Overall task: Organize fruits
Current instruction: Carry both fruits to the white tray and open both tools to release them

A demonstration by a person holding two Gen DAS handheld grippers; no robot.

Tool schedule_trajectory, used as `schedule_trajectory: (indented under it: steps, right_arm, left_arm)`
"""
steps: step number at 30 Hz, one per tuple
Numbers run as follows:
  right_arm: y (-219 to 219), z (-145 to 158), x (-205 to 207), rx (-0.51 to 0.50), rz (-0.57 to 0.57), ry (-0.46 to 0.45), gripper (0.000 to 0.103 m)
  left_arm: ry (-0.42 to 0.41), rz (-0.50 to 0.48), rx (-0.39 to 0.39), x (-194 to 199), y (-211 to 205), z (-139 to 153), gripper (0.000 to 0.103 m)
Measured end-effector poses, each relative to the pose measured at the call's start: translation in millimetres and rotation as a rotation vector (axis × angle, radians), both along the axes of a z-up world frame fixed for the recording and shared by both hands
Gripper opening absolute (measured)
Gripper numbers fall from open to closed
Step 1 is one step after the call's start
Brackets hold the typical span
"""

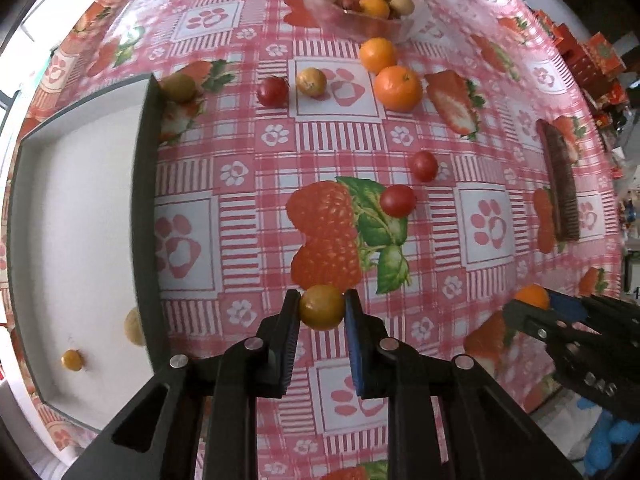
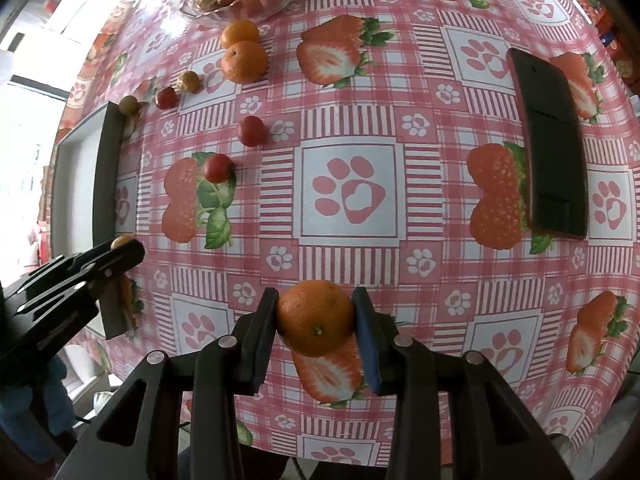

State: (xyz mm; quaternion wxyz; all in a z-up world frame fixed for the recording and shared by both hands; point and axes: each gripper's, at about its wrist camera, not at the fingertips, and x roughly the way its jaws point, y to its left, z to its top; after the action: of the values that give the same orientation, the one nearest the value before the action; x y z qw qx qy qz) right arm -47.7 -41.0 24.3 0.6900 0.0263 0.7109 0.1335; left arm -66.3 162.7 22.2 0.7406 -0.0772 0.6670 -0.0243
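A: What has the left gripper [image 1: 322, 307] got?

B: A small yellow-brown fruit [image 1: 321, 306], pinched between nearly closed jaws, over the tablecloth [image 1: 420, 268]. Both pads press its sides.

A: And the right gripper [image 2: 315, 317]?

B: It clamps an orange [image 2: 315, 317] with wider-set jaws, also above the cloth.

A: Containers?

B: A white tray [image 1: 80, 216] with a dark rim lies just left of the left gripper. Two small yellow fruits [image 1: 72, 359] lie in it near the close end; the rest of its floor is bare. At the far edge a clear bowl [image 1: 320, 6] holds oranges and small brownish and red fruits.

A: What lies between?

B: Two red fruits [image 1: 397, 200] near the printed strawberry, then further off another red one [image 1: 273, 91], a brown one [image 1: 311, 82] and two loose oranges [image 1: 397, 88] just before the bowl. One greenish fruit [image 1: 179, 87] touches the tray's far corner.

A: Room to move?

B: Bare cloth in the middle. A dark flat slab [image 2: 554, 148] lies well to the right; the table edge runs close beneath both grippers.
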Motion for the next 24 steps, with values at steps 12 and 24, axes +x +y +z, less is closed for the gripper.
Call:
schedule_trajectory:
  steps: [12,24]
  right_arm:
    - [30.8,11.0,0.3,0.006,0.050,-0.026,0.040]
    - [85.4,23.8,-3.7,0.011,0.155,-0.057,0.040]
  left_arm:
    - [-0.039,0.065,-0.025,-26.1,42.8,27.1,0.023]
    - [-0.064,0.140,-0.003,-40.2,71.5,31.9,0.023]
